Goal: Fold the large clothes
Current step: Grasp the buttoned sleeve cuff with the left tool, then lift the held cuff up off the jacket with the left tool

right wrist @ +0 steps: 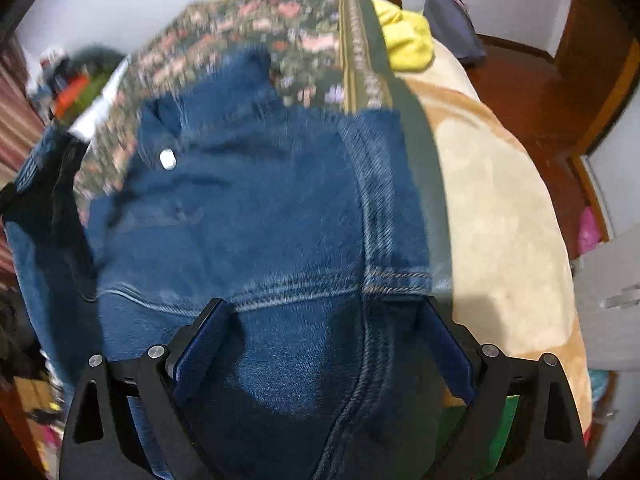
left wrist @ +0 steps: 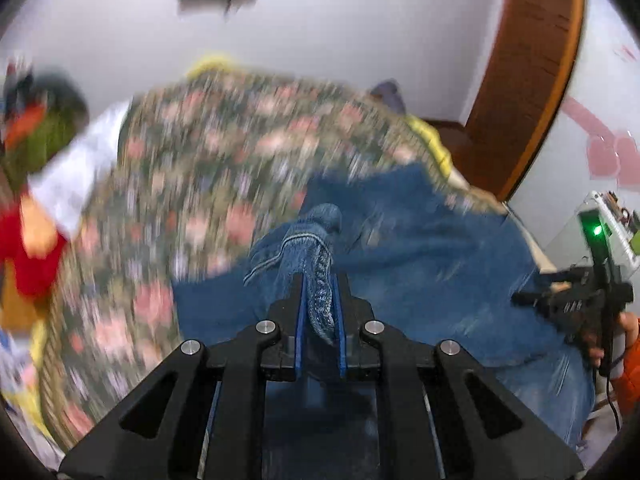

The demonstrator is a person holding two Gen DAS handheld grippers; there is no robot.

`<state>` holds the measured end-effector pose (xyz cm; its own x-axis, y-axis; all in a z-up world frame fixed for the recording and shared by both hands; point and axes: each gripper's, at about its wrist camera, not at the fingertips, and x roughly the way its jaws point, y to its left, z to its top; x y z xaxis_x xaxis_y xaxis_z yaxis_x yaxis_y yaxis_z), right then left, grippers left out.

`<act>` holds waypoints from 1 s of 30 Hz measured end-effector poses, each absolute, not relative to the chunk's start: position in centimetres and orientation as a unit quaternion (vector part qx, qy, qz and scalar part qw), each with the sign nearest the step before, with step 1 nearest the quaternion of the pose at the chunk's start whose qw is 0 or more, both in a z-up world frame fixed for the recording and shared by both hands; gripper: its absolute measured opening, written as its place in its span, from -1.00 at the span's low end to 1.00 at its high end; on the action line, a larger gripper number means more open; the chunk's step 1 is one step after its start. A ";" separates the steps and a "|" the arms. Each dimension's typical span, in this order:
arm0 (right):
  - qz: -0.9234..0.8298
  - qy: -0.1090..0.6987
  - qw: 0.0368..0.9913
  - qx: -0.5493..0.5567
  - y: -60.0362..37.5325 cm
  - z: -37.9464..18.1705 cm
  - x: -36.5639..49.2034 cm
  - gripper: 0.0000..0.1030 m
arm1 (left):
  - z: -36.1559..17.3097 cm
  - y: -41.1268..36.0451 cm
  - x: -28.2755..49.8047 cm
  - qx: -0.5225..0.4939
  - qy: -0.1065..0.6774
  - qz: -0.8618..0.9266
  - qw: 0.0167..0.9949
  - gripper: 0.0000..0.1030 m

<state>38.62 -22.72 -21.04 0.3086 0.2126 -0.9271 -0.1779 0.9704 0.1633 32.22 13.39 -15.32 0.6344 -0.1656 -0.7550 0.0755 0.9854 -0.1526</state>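
Note:
A pair of blue denim jeans (left wrist: 420,248) lies spread on a floral bedspread (left wrist: 192,168). My left gripper (left wrist: 320,304) is shut on a bunched fold of the denim, which stands up between its blue pads. In the right wrist view the jeans (right wrist: 248,208) fill the middle, with a metal button (right wrist: 167,159) at the upper left and a stitched hem near the fingers. My right gripper (right wrist: 324,320) hangs low over the denim with its jaws wide apart and its pads pressing on nothing. A hand holds the right gripper (left wrist: 532,302) at the jeans' right edge.
A beige blanket (right wrist: 492,208) covers the bed's right side, with a yellow cloth (right wrist: 408,44) and a dark pouch (right wrist: 452,24) at the far end. Brown wooden furniture (left wrist: 528,80) stands by the white wall. Red, green and white clothes (left wrist: 36,248) are piled at the left.

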 end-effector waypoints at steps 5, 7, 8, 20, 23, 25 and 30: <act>0.118 0.587 0.801 0.023 -22.7 -21.4 38.7 0.85 | -21.6 16.6 28.3 -0.140 0.473 -0.070 0.867 -0.54; 0.116 0.593 0.796 0.038 -23.1 -21.5 38.7 0.85 | -23.0 17.5 26.7 -0.163 0.477 -0.064 0.861 -0.31; 0.115 0.596 0.794 0.045 -23.3 -21.7 38.7 0.85 | -23.9 18.0 25.7 -0.182 0.480 -0.060 0.856 -0.18; 0.112 0.594 0.795 0.058 -23.4 -21.4 37.7 0.85 | -24.9 20.0 25.7 -0.285 0.476 -0.068 0.829 0.43; 0.114 0.592 0.795 0.061 -23.6 -21.2 37.5 0.85 | -25.0 20.1 27.1 -0.271 0.487 -0.046 0.829 0.48; 0.114 0.591 0.796 0.062 -23.8 -21.0 37.4 0.85 | -25.7 20.0 28.3 -0.243 0.507 0.001 0.827 0.48; 0.115 0.584 0.801 0.066 -24.1 -20.4 37.1 0.85 | -26.5 19.8 29.4 -0.224 0.511 0.059 0.828 -0.39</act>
